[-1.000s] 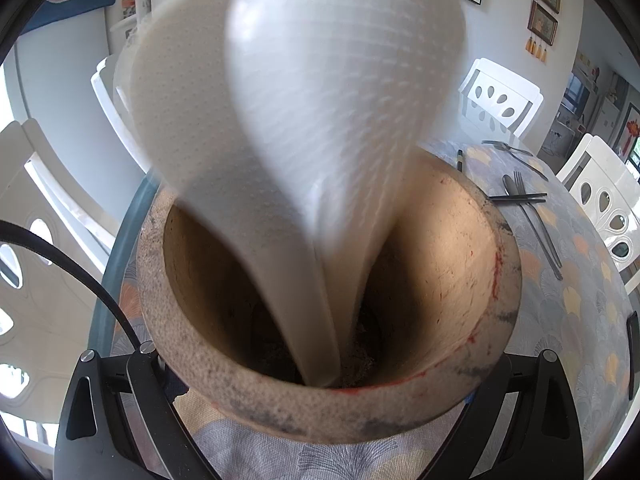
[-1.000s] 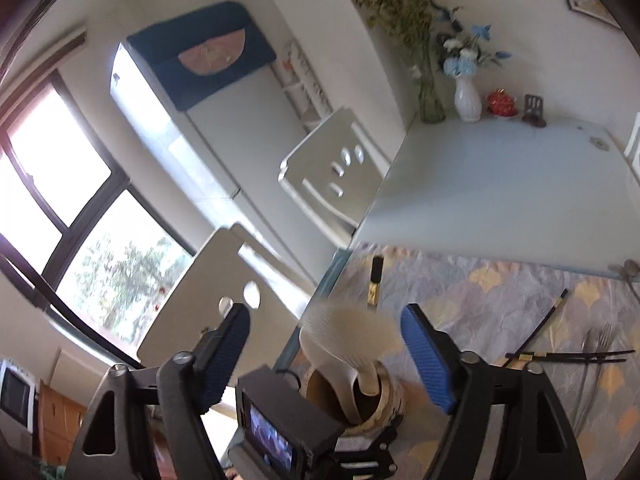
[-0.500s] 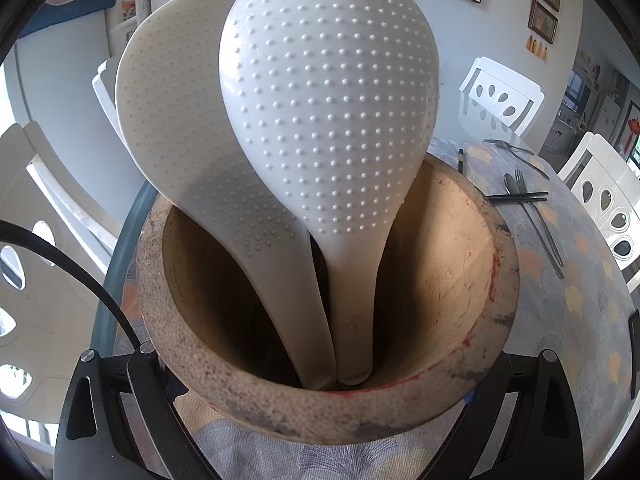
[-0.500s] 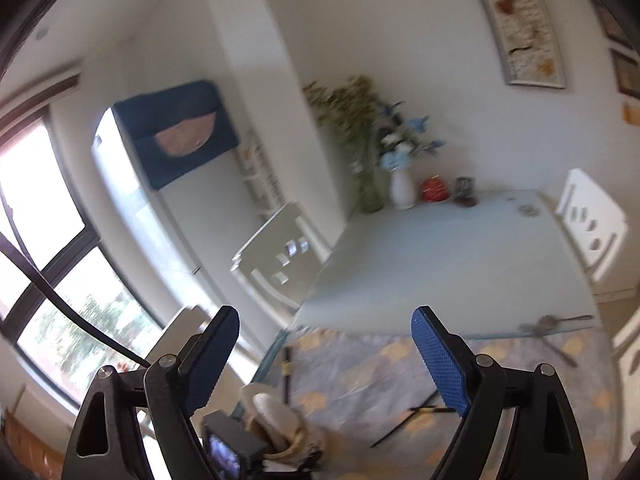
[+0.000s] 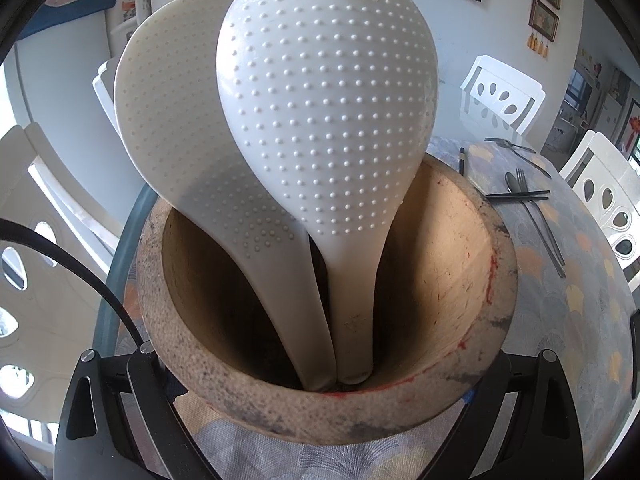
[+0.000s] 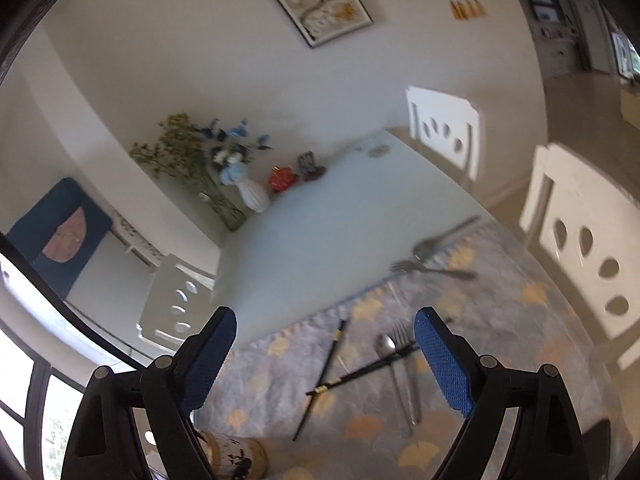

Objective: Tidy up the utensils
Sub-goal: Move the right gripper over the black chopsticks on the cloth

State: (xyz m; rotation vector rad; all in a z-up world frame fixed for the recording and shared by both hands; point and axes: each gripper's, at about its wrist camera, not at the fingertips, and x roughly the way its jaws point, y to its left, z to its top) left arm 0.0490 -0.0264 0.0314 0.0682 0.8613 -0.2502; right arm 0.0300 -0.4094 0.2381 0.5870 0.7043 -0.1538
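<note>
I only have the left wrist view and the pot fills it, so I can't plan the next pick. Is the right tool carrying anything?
Observer: No. The right tool is open; its jaws have just been opening, and nothing is between its pads.
Operator: What lies ahead of it?
Observer: A single chopstick lies full length on the patterned cloth; the pot hides most of it from you.
Operator: Anything at the table's far end?
Observer: A white vase of flowers stands by the wall.
</note>
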